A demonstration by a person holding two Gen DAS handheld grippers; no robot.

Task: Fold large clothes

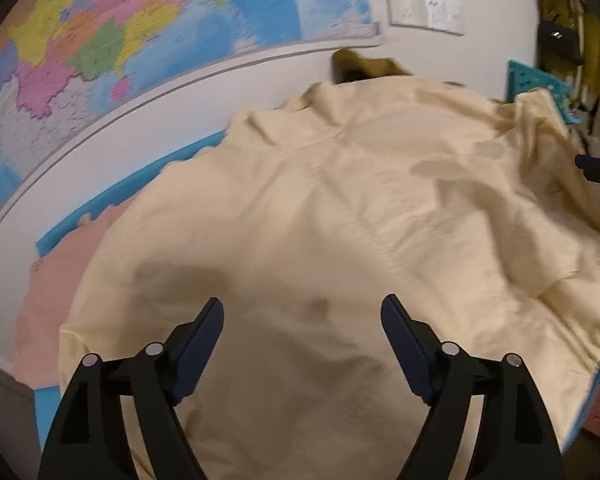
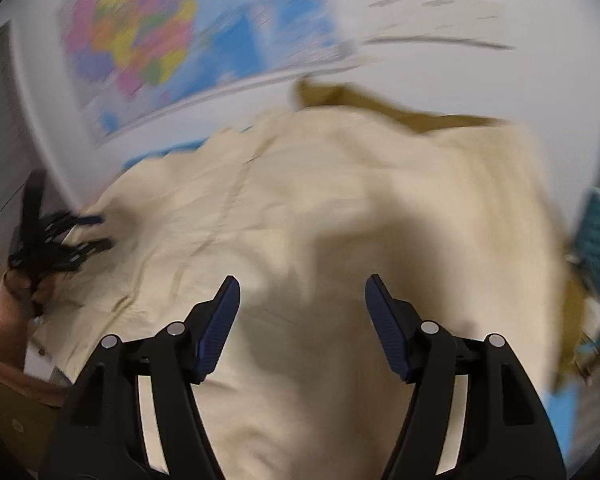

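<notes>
Left gripper (jaws apart) over cream garment.

Both wrist views close above, angled down at one cream garment (shared, map wall behind)

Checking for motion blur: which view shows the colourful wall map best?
The left wrist view: the colourful paper wall map fills the upper left, with coloured regions and borders fairly distinct. The right wrist view shows the same map smaller and heavily smeared by motion, so only colour patches are readable.
</notes>
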